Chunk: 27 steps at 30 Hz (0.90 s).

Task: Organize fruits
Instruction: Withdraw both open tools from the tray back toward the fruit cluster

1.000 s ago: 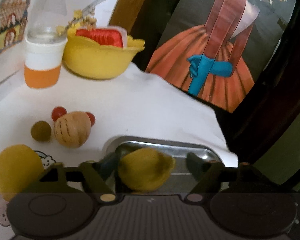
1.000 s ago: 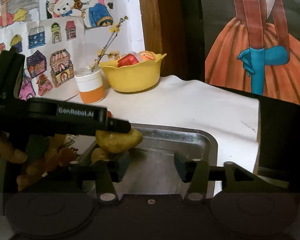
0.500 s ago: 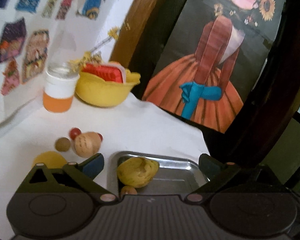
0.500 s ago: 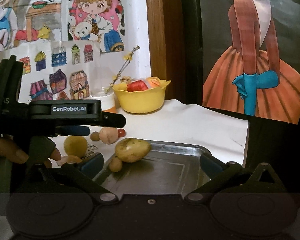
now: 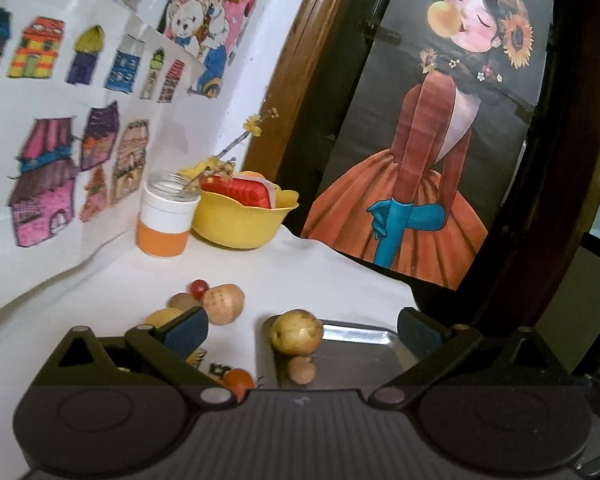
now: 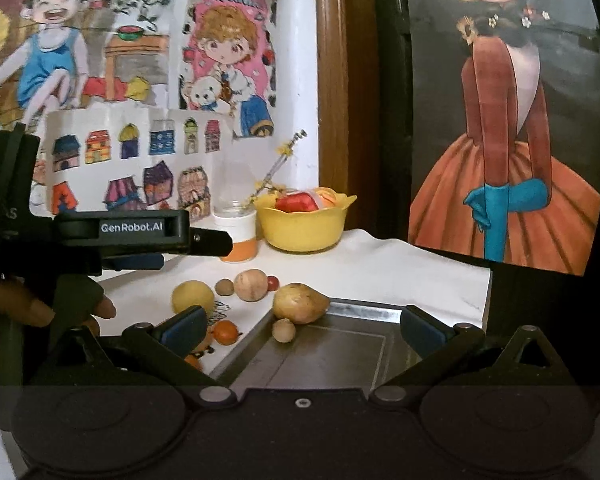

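Both tongs, L (image 5: 300,330) & R (image 6: 300,326), are spread, nothing held. Yellow fruit (image 6: 193,297) is seen on the cloth at 10 o'clock of R tongs, round, nearer L hand (image 6: 40,312). Tray (image 6: 340,360) is at 12.

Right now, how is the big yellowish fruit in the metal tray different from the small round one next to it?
The big yellowish fruit is much larger than the small round fruit. The big one is oblong and lies on its side at the tray's far left corner; the small one is nearly a ball and sits nearer the camera. The big one is yellow-brown with dark specks, the small one plain tan. Both rest inside the tray, close together, and no jaws hold either.
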### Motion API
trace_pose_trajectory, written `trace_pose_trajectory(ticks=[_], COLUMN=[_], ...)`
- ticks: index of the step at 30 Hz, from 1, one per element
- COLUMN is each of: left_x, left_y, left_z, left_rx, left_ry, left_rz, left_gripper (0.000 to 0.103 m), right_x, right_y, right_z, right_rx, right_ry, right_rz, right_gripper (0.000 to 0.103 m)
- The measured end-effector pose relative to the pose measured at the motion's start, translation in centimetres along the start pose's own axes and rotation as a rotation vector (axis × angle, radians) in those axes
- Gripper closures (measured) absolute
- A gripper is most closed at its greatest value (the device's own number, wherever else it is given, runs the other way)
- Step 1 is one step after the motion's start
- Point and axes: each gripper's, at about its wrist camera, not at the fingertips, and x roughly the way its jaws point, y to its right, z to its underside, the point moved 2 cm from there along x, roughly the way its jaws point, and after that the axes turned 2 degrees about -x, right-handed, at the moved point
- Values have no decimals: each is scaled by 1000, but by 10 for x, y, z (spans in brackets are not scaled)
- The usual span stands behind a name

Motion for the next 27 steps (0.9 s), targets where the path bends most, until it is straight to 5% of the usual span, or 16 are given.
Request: trace_pose_trajectory(ticks=[16,27], left_x=[-77,-109], left_y=[-37,-74], left_z=[24,50], left_rx=[21,52], left_ry=[-19,-121], left_rz=[-99,-190], left_gripper=[0,0], right_x=[-49,-63], right_y=[-48,-74], right_z=[24,51], right_rx=[-21,41], right_ry=[-80,-202], right_rz=[-8,-36], right_gripper=[1,1])
